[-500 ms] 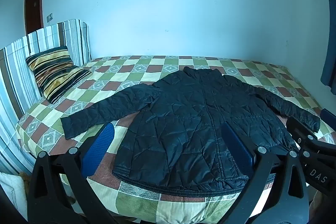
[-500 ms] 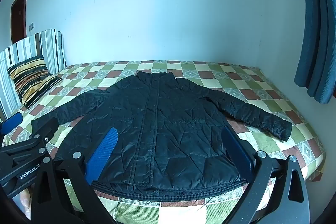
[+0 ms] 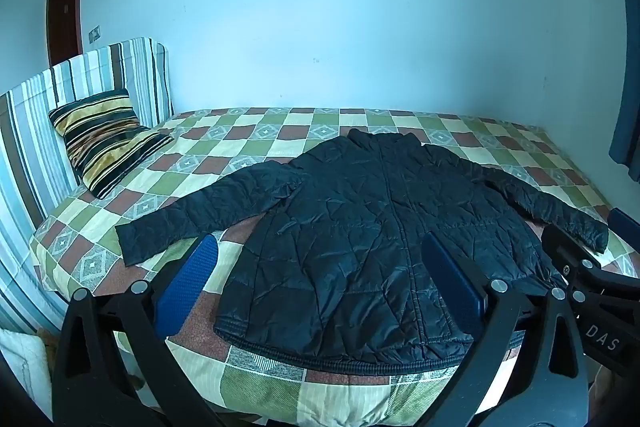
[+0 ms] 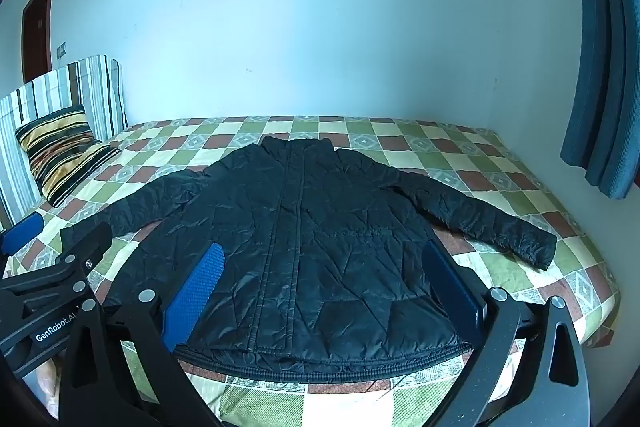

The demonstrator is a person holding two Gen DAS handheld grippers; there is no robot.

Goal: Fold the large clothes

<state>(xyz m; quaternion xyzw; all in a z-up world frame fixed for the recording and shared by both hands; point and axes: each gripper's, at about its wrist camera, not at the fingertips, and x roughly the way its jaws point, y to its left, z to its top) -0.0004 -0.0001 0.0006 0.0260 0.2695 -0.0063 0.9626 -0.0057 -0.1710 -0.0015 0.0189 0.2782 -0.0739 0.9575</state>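
A black quilted jacket (image 3: 360,239) lies flat, front up, on the checked bed (image 3: 248,143), sleeves spread to both sides, hem toward me. It also shows in the right wrist view (image 4: 320,247). My left gripper (image 3: 320,283) is open and empty, held above the near edge of the bed over the jacket's left hem. My right gripper (image 4: 324,287) is open and empty, above the hem's middle. Neither touches the jacket. Each gripper shows at the side of the other's view.
A striped pillow (image 3: 104,135) leans on the striped headboard (image 3: 36,131) at the left. A pale wall runs behind the bed. A blue curtain (image 4: 600,67) hangs at the right. A dark door (image 3: 64,11) is at the far left.
Both views have shifted very slightly; the jacket lies as before and both grippers stay open.
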